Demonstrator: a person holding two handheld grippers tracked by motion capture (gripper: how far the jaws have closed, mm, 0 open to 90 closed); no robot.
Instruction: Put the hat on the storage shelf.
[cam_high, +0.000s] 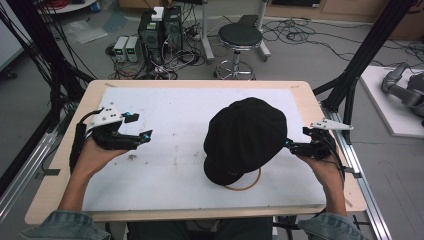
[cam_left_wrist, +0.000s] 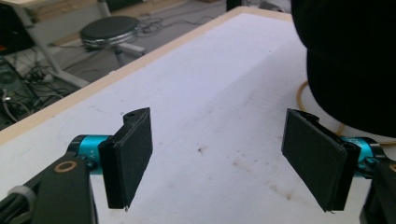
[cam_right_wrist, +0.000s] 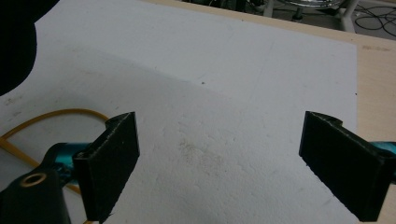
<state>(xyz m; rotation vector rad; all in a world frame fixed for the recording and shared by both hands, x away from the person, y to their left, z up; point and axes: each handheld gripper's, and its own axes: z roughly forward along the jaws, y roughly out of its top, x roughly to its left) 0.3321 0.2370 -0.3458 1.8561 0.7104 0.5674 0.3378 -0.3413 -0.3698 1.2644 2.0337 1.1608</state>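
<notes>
A black cap (cam_high: 246, 137) lies on the white mat (cam_high: 170, 130) of the wooden table (cam_high: 60, 165), a little right of the middle and toward the near edge. Its brim points to the near side, and a thin yellow ring (cam_high: 247, 185), maybe a rubber band or a cord, lies partly under the brim.

The left gripper (cam_high: 136, 132) is held above the mat, well apart from the cap on the left side. In the left gripper view its jaws stand wide apart with nothing between them, and the cap is at the far right of that view. The right gripper (cam_high: 295, 146) is just beside the right edge of the cap. Its jaws are also wide apart and empty in the right gripper view; there the cap is at the top left corner and the yellow ring is behind the left jaw.

I judge that the step in hand is to take the cap from both sides. To do it well, the right gripper should turn toward the cap and close on a fold of the soft cloth at the edge, not press on the crown. The left gripper must first travel to the right, low over the mat, and take the opposite edge. The brim is stiffer, so it may give a firmer hold. Care is needed not to catch the yellow ring together with the cloth.
</notes>
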